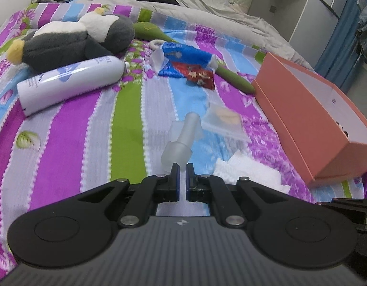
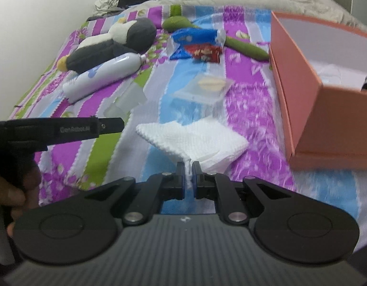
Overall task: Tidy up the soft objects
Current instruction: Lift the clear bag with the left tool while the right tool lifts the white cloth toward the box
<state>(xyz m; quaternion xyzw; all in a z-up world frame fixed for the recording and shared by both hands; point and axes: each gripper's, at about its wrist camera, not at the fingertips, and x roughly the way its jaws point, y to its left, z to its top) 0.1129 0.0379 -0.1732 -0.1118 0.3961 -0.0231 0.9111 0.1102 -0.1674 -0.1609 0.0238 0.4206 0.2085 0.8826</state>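
A: What does the left gripper (image 1: 182,166) have?

B: Its jaws are drawn together on the end of a frosted translucent plastic piece (image 1: 181,140), which juts forward from the tips above the striped bedspread (image 1: 71,128).

A: And the right gripper (image 2: 188,164)?

B: Clamped on a corner of the white tissue (image 2: 195,140); the sheet fans out ahead of the jaws, over the bedspread and near the open orange box (image 2: 300,88) on the right (a small dark item sits inside the box, too unclear to name).

A: Where are the other soft things?

B: Farther up the bed. The grey and white plush penguin (image 1: 76,40) lies on its side, with the white bottle (image 1: 71,83) just beside it and nearer the camera. A blue packet (image 1: 185,58) and a red wrapper (image 1: 199,75) overlap in the middle, a green plush stem (image 1: 233,77) runs from behind them toward the box, and a clear pouch (image 1: 225,121) lies between those and the held items.

A: Anything of the person?

B: A hand (image 2: 9,190) shows at the left edge of the right wrist view, holding the left gripper's handle.
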